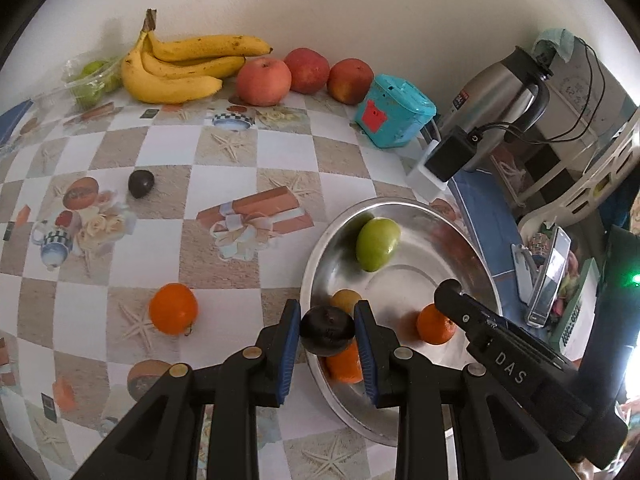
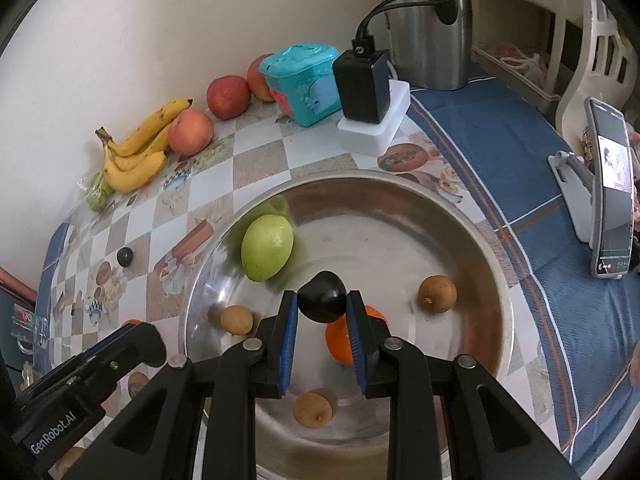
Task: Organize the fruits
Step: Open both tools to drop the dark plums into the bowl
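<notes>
Dark fruit, two of them in play: one small, round, purple-black fruit (image 1: 327, 330) sits pinched between the blue pads of the left tongs (image 1: 327, 334), a second one (image 2: 322, 297) between the pads of the right tongs (image 2: 322, 304). Both tongs are narrowed to the width of the fruit, pads pressing on opposite sides at about its widest part, nothing else in the grip. Judgement on handling: light, smooth-skinned, probably firm but bruisable; a round glossy body can squirt out of flat pads, so a hold across the equator with modest squeeze looks right, and that is roughly where the pads sit. Left fruit hangs over the near rim of the steel bowl (image 1: 316, 256); right fruit hangs above the bowl's interior. Inside the bowl lie a green fruit (image 2: 267, 247), an orange (image 2: 340, 344) below the right tongs, and three small brown fruits, one at left (image 2: 237, 320), one at right (image 2: 437, 293), one near the front (image 2: 313, 408). Outward on the checked surface (image 1: 224, 152): a loose orange (image 1: 173, 309), a third dark fruit (image 1: 141, 183), and along the wall a bunch of bananas (image 1: 176, 68) and three red apples, the nearest (image 1: 263, 81). A teal box (image 1: 394, 116) stands beside them.
</notes>
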`<state>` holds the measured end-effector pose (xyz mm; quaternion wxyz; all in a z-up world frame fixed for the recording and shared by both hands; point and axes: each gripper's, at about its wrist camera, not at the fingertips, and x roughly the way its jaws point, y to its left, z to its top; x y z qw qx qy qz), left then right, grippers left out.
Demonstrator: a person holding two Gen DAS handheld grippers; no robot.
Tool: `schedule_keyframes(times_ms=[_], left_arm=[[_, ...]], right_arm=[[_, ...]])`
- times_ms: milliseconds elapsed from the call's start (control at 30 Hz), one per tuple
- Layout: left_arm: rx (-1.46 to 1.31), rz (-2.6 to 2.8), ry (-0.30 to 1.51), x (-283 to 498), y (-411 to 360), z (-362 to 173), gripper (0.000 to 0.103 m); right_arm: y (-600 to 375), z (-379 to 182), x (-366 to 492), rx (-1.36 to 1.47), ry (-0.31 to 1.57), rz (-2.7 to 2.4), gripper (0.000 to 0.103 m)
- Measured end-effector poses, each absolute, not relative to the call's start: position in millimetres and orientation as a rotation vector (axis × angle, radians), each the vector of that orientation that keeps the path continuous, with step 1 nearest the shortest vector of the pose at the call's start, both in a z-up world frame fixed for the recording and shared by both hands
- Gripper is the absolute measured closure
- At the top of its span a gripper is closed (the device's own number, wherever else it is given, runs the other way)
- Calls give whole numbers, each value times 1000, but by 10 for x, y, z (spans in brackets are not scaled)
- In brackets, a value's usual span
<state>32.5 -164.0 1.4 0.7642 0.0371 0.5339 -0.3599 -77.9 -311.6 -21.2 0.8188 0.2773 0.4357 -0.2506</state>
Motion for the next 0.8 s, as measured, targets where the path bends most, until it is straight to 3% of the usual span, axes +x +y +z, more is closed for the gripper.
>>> schedule_keyframes(times_ms=[533,667,800], left_arm=[[95,-784,1174,268,-1725,-70,71],[88,-792,1171,271,-1719,-44,62],[81,-800,1164,276,-1710,-2,62]], right_arm=[[-3128,-264,-776,596,953,-530,76],[-3118,-245,-772,585,954,-531,76],[-3107,-203,-772,573,946,-533,76]])
